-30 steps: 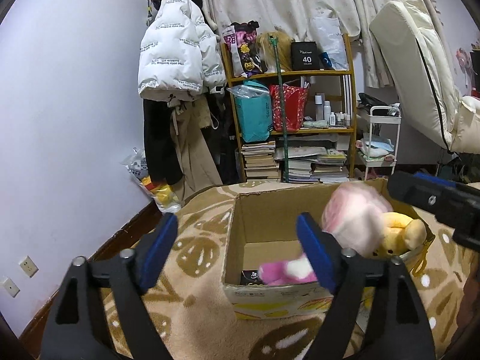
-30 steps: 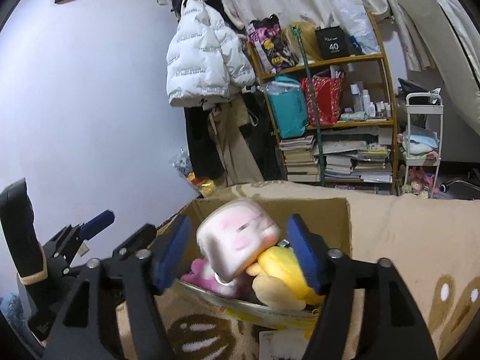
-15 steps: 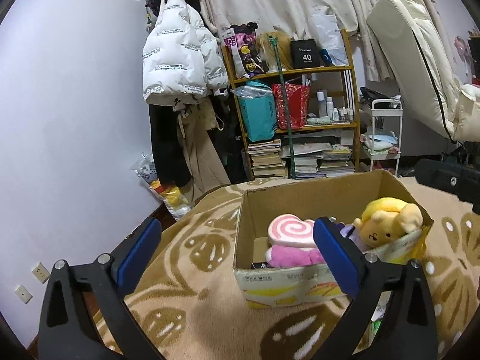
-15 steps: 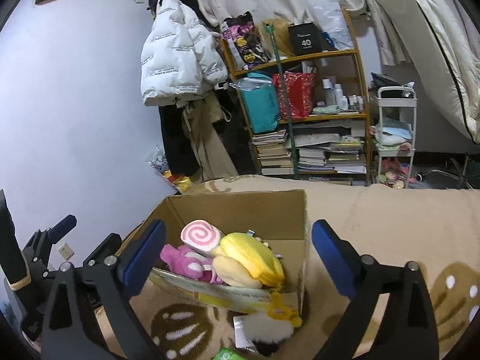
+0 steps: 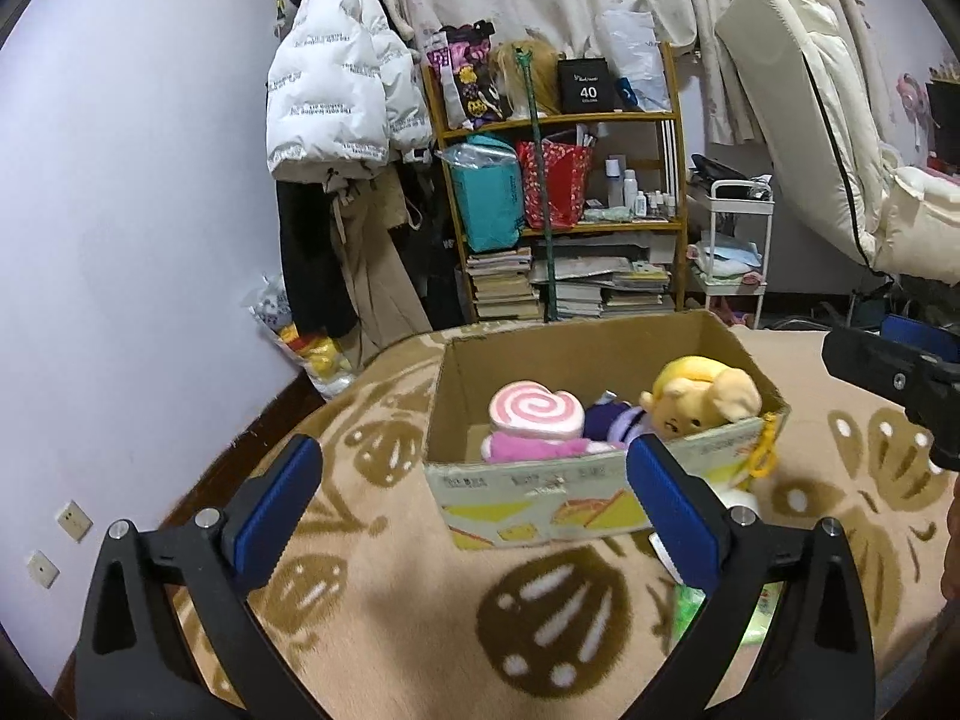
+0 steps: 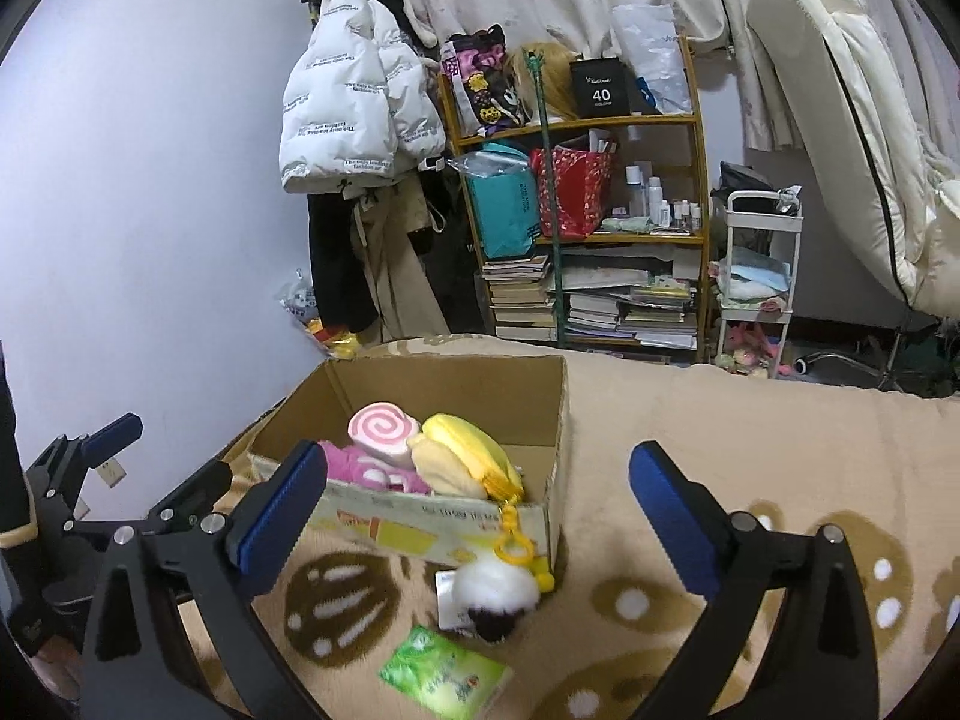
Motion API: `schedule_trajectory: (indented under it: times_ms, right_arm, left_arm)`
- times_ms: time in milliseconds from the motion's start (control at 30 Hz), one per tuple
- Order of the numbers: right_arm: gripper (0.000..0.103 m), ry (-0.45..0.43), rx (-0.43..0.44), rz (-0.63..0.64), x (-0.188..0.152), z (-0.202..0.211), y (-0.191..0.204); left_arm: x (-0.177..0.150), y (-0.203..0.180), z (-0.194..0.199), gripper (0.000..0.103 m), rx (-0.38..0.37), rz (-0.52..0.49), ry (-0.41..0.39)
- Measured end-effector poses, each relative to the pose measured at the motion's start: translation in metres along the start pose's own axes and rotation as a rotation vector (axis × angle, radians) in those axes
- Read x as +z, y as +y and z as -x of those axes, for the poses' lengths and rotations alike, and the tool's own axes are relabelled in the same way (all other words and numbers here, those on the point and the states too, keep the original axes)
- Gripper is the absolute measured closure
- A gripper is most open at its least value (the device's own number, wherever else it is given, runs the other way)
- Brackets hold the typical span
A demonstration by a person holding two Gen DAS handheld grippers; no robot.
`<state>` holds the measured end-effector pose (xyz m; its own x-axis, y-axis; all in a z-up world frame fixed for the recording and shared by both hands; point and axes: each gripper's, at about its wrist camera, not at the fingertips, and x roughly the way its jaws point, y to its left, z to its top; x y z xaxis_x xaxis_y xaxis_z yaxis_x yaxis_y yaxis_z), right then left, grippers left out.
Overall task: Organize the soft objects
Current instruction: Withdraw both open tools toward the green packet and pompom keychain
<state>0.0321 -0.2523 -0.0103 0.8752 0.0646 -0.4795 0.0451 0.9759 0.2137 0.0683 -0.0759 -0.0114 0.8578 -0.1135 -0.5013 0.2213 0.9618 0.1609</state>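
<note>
Left wrist view: left claw [image 5: 465, 495] spread and empty, cardboard box [image 5: 576, 489] of plush toys just ahead, pink swirl plush [image 5: 536, 412] inside; right wrist view: right claw [image 6: 474, 507] spread, white-and-black plush [image 6: 493, 597] between its fingers, outside the box on the blanket [image 6: 750, 438].

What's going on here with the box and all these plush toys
A person with two handheld grippers is packing soft toys into a cardboard box on a patterned blanket. The pink swirl plush and yellow plush are already inside. The left gripper and right gripper are open and empty. A white fluffy toy lies outside the box.
</note>
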Motion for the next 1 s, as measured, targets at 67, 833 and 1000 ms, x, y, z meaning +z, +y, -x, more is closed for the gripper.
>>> schedule_trajectory:
  times_ms: [67,833,1000]
  right_arm:
    - [0.0,-0.002,0.0,-0.008,0.001,0.006,-0.001]
    - [0.0,0.272,0.002,-0.083,-0.014,-0.015,-0.044]
    - [0.0,0.345,0.036,-0.032,-0.018,-0.036,-0.044]
  left_arm:
    - [-0.002,-0.001,0.002,0.002,-0.013,0.007,0.018]
    - [-0.037,-0.037,-0.015,0.003,-0.256,0.082,0.187]
    - [-0.042,-0.047,-0.032,0.003,-0.27,0.084,0.234]
